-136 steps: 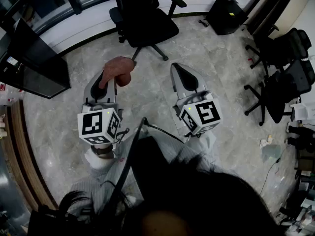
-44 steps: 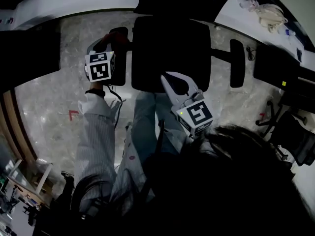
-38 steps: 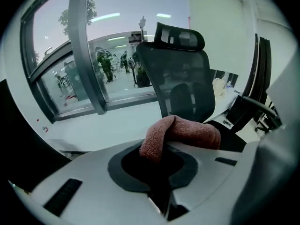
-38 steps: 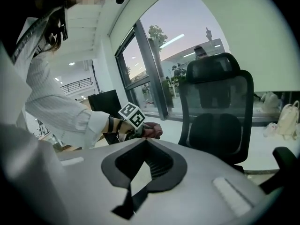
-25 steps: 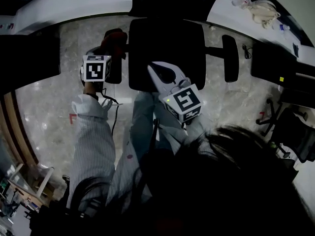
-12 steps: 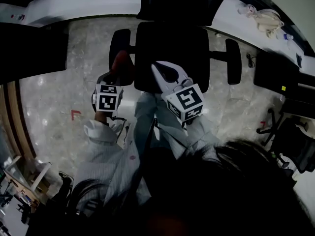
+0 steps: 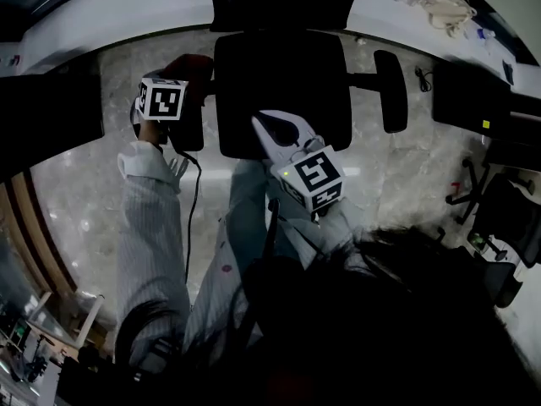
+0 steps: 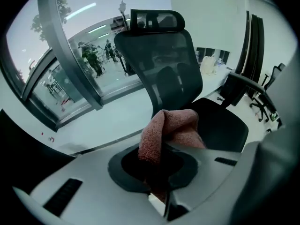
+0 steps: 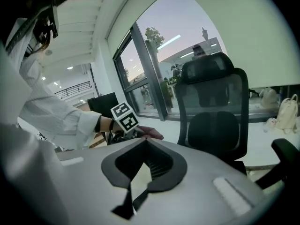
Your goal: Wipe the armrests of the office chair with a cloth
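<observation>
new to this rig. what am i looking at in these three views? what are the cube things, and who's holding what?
There is no robot here. A person holds a two-jaw tool in each hand, and the marker cubes are part of those tools. The head view comes from a camera on the person's head, looking down at a black office chair on a stone-look floor. The other two views ride on the tools and look along their jaws. The left tool is shut on a reddish cloth, at the chair's armrest on the person's left. The right tool is shut and empty, pointing at the chair.
</observation>
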